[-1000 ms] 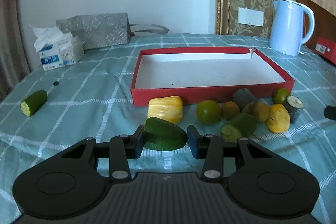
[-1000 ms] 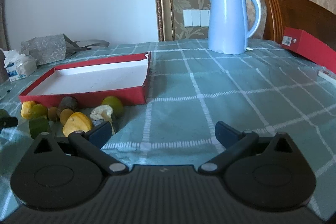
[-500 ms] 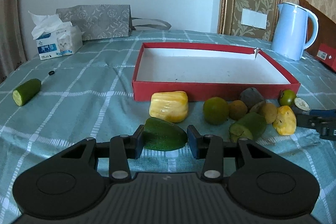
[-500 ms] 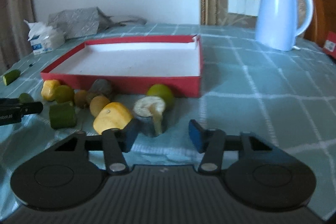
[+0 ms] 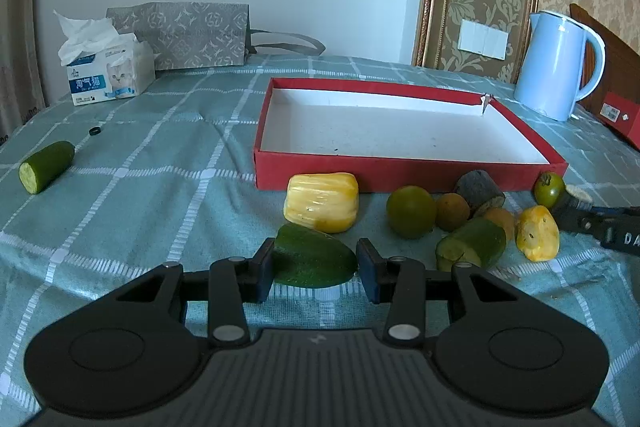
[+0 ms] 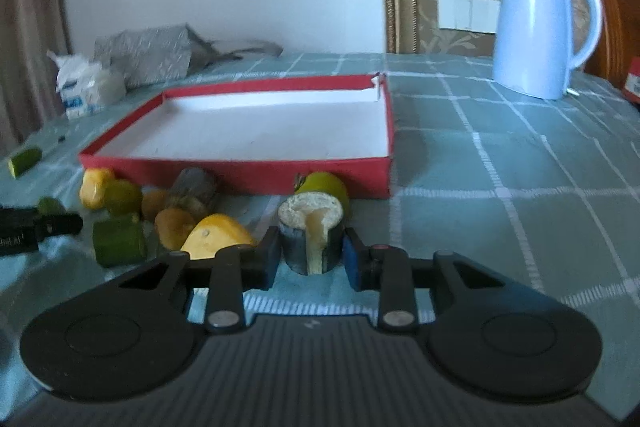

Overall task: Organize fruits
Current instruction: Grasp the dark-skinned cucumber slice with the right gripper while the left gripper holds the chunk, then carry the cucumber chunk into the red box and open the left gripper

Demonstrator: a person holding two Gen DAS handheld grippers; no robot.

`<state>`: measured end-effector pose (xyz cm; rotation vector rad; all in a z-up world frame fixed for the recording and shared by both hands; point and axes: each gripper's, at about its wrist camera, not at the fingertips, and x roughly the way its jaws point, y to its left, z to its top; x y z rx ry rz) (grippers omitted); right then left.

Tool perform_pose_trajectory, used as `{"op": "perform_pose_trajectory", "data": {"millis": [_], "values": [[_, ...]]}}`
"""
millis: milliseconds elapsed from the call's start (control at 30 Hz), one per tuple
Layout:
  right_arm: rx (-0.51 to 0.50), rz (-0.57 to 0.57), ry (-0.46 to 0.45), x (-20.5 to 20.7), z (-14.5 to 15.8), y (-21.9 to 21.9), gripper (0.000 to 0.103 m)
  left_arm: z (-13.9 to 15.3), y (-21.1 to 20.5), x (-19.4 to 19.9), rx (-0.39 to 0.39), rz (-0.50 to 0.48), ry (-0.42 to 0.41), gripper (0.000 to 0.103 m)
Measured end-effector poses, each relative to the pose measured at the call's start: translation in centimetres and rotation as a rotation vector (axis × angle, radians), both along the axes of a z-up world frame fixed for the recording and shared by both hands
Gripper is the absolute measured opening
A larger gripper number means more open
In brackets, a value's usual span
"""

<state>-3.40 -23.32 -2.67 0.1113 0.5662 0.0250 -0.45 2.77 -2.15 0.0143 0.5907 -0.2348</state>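
Both tongs were loaded for transfer into the empty red tray [image 5: 408,175]: left tongs [image 5: 316,271] clamped a green wedge [image 5: 314,261]; right tongs [image 6: 310,259], jaws just closed, gripped a dark-skinned cut stub [image 6: 310,239], both just before its front wall.

Right of the red tray [image 6: 256,173], checked cloth [image 6: 500,163] lies open up to the far kettle [image 6: 540,27]. A row of fruit pieces [image 5: 412,213] crowds the tray's near wall; its white floor is bare.
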Motion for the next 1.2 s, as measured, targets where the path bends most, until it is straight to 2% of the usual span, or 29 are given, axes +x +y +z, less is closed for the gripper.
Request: {"op": "perform_pose_trajectory", "data": {"millis": [267, 333, 433, 533, 733, 867, 933, 1000, 1033, 1133, 1200], "values": [[0.08, -0.01, -0.07, -0.7, 0.7, -1.1, 0.031, 4.1, -1.8, 1.1, 0.029, -0.053, -0.07, 0.042], [0.096, -0.005, -0.067, -0.6, 0.7, -1.2, 0.031, 5.0, -3.0, 2.2, 0.054, -0.056, -0.1, 0.042], [0.099, -0.002, -0.066, -0.7, 0.6, -1.2, 0.031, 5.2, -4.5, 4.6, 0.069, -0.06, -0.104, 0.042], [0.085, -0.005, -0.07, -0.7, 0.6, -1.1, 0.031, 4.4, -5.9, 7.9, 0.073, -0.059, -0.053, 0.042], [0.083, -0.008, -0.062, -0.4, 0.5, -1.0, 0.031, 2.4, -6.7, 14.2, 0.053, -0.02, 0.099, 0.042], [0.077, -0.002, -0.049, -0.1, 0.3, -0.8, 0.031, 1.6, -6.4, 16.1, 0.051, -0.007, 0.125, 0.044], [0.074, 0.005, -0.04, 0.1, 0.2, -0.6, 0.031, 1.5, -6.4, 16.1, 0.057, -0.003, 0.103, 0.053], [0.064, 0.008, -0.043, 0.1, 0.2, -0.5, 0.031, 1.6, -6.2, 15.5, 0.074, 0.015, 0.049, 0.077], [0.059, 0.008, -0.044, 0.2, 0.2, -0.5, 0.031, 1.9, -6.2, 15.2, 0.083, 0.024, 0.016, 0.082], [0.059, 0.001, -0.045, 0.2, 0.2, -0.5, 0.031, 2.5, -6.0, 14.0, 0.101, 0.043, -0.074, 0.091], [0.065, -0.004, -0.045, 0.1, 0.2, -0.6, 0.031, 3.0, -5.6, 13.5, 0.082, 0.041, -0.079, 0.091]]}}
